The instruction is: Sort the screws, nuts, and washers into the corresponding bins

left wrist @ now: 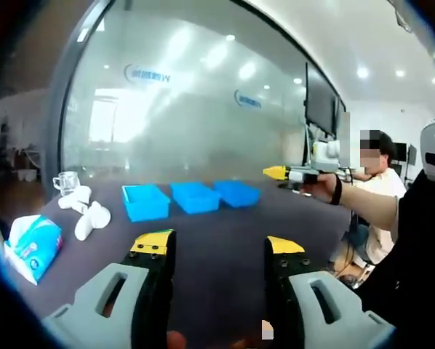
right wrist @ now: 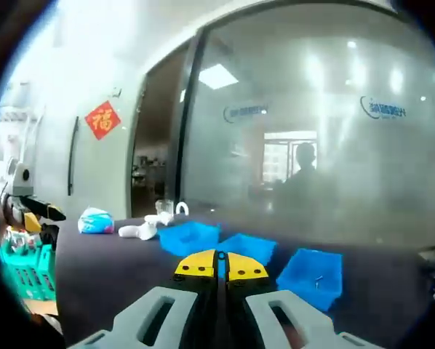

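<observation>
Three blue bins stand in a row on the dark table: in the left gripper view the left bin (left wrist: 145, 201), middle bin (left wrist: 196, 196) and right bin (left wrist: 238, 193). The right gripper view has them closer: (right wrist: 190, 236), (right wrist: 248, 249), (right wrist: 312, 273). A small dark piece (right wrist: 318, 278) lies in the rightmost one. My left gripper (left wrist: 217, 245) is open over bare table, well short of the bins. My right gripper (right wrist: 219, 265) is shut with its yellow tips together and nothing between them. It also hangs in the air at the right, right gripper (left wrist: 279, 173), held by a hand.
White rounded objects (left wrist: 86, 214), a glass cup (left wrist: 66, 182) and a tissue pack (left wrist: 34, 246) lie left of the bins. A frosted glass wall runs behind the table. A person (left wrist: 381, 189) sits at the right. Teal crates (right wrist: 25, 280) stand at the left edge.
</observation>
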The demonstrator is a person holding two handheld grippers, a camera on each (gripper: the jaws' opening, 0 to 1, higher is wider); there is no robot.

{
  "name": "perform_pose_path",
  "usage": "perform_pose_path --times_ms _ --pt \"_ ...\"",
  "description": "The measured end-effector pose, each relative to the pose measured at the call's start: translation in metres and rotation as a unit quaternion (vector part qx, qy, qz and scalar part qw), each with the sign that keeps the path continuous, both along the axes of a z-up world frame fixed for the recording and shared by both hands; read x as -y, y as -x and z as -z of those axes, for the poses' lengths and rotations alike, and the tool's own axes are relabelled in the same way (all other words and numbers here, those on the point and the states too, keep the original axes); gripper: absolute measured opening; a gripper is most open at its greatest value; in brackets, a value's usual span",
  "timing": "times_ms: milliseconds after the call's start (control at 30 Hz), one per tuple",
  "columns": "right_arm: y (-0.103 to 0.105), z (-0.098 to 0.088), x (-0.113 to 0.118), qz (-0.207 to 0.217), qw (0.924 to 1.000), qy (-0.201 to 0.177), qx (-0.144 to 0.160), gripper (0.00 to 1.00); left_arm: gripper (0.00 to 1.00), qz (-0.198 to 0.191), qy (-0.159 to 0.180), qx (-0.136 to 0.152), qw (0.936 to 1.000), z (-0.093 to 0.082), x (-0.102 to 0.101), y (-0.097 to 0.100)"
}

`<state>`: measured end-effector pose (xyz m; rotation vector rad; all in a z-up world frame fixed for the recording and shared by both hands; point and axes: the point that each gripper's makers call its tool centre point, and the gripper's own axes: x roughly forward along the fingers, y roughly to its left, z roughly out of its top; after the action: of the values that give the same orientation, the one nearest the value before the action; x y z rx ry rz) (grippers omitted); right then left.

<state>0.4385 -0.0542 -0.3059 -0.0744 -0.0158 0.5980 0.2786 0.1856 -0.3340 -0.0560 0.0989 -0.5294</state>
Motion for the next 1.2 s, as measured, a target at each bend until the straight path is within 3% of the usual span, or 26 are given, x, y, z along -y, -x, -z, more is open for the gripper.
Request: perform_pose_path --times_ms 167,433,800,1000,1200 --pt "-0.028 -0.008 -0.021 -0.001 1.0000 -0.005 0.001 0.01 0.47 -0.001 0.001 0.003 1.0000 -0.002 0.001 0.001" --pt "-0.095 -0.012 -0.051 0.008 0.9998 0.000 -0.019 0.01 0.47 -0.010 0.000 0.000 1.0000 0.002 -0.007 0.005" --pt "-0.175 0.005 -0.069 0.041 0.9968 0.038 -0.058 0.01 0.47 -0.017 0.002 0.001 0.9998 0.000 -0.014 0.006" --pt "-0.197 0.017 -0.074 0.059 0.9944 0.034 -0.081 0.01 0.47 -0.019 0.005 -0.002 0.9998 0.003 -0.015 0.005" --pt "-0.198 0.026 -0.078 0.060 0.9936 0.036 -0.089 0.01 0.47 -0.022 0.006 0.000 0.9997 0.002 -0.017 0.006"
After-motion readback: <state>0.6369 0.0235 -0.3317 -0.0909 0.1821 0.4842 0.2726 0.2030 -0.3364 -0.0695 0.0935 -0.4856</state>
